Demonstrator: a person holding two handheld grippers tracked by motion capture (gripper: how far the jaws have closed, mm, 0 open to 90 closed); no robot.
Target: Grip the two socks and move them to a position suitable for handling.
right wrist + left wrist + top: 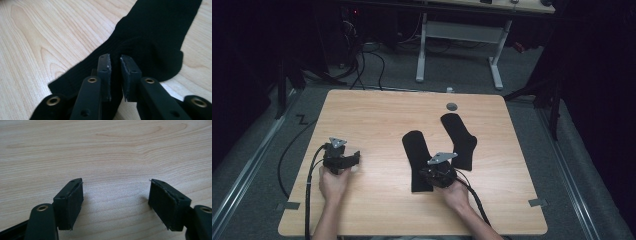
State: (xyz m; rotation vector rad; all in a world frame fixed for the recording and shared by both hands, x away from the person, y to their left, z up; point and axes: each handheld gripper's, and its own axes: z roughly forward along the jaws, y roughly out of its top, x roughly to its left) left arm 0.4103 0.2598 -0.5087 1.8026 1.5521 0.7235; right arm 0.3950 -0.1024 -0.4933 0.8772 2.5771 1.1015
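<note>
- Your right gripper (435,172) sits low over the near sock (418,160), down by its lower end. In the right gripper view the jaws are almost together with a thin gap, right over the black cloth (150,37). I cannot tell if a bit of cloth is pinched between them yet.
- Your left gripper (353,159) is wide apart and holds nothing. It rests over bare wood on the left side of the tabletop (372,110), well apart from both socks.
- The far sock (459,140) lies flat a little to the right of the near one. The two are close but not stacked.
- So the job looks like it has just begun. No sock is lifted, folded or paired yet. Picking up and matching the two socks seems to be left.
- Both socks are black, soft and flat, each bent at the heel. The near sock shows ribbed knit and a rounded heel bump.
</note>
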